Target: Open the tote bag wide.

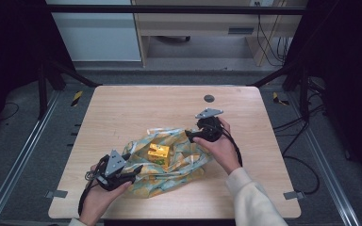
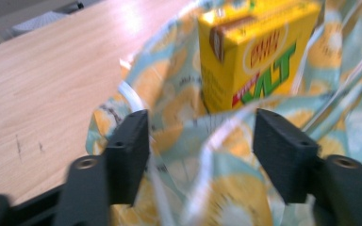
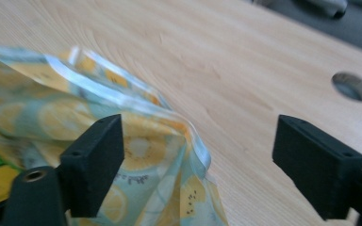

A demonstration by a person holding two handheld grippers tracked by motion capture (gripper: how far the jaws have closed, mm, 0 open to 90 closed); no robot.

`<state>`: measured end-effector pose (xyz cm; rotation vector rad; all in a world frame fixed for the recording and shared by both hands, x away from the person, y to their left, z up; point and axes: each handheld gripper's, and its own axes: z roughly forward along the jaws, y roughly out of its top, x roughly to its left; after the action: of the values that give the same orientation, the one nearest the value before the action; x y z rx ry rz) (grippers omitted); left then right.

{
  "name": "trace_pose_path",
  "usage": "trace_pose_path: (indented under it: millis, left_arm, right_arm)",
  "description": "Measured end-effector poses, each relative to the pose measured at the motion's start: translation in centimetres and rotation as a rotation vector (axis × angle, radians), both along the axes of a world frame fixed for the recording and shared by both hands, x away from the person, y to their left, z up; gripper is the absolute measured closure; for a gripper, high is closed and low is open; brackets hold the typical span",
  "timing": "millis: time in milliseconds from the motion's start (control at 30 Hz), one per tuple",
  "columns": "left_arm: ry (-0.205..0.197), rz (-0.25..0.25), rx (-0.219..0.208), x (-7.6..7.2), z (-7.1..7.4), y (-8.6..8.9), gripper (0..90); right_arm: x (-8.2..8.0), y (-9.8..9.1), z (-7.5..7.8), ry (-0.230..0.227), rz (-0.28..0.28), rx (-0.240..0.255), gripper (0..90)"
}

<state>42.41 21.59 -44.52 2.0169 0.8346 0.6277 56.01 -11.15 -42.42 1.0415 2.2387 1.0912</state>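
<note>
A crumpled bag (image 1: 188, 159) with a lemon print lies on the wooden table (image 1: 136, 108), and a yellow box (image 1: 158, 153) sits in its open top. My left gripper (image 1: 134, 172) is at the bag's near left edge. In the left gripper view, my left gripper (image 2: 200, 155) is open, with loose bag (image 2: 226, 188) fabric between the jaws and the yellow box (image 2: 254, 52) just beyond. My right gripper (image 1: 188, 135) is at the bag's far right edge. In the right gripper view, my right gripper (image 3: 202, 160) stands open, and the bag's (image 3: 136, 141) rim lies beside its left jaw.
A round hole (image 1: 209, 98) sits in the tabletop beyond the right gripper, and the same hole (image 3: 353, 87) is in the right gripper view. Bare wood surrounds the bag. Metal rails and cables run along the floor on both sides of the table.
</note>
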Motion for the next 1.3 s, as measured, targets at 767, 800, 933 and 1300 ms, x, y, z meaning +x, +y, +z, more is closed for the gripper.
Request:
trace_pose_path:
  millis: [767,800,933,1300]
  left_arm:
    - [0.013,0.206,-0.114,0.8,1.6,7.6,14.1]
    - [0.014,0.219,-0.119,0.9,1.5,8.0,14.0]
    - [0.021,0.258,-0.104,1.2,1.1,9.5,12.6]
    - [0.071,0.295,-0.034,2.2,-0.3,11.4,9.0]
  right_arm:
    - [-7.7,-7.1,1.3,-0.074,-0.066,0.092,10.4]
    - [-7.9,-7.5,1.2,-0.070,-0.076,0.098,10.1]
    - [-8.5,-8.9,0.8,-0.070,-0.107,0.107,9.0]
    - [-9.8,-12.2,-1.1,-0.024,-0.178,0.098,6.4]
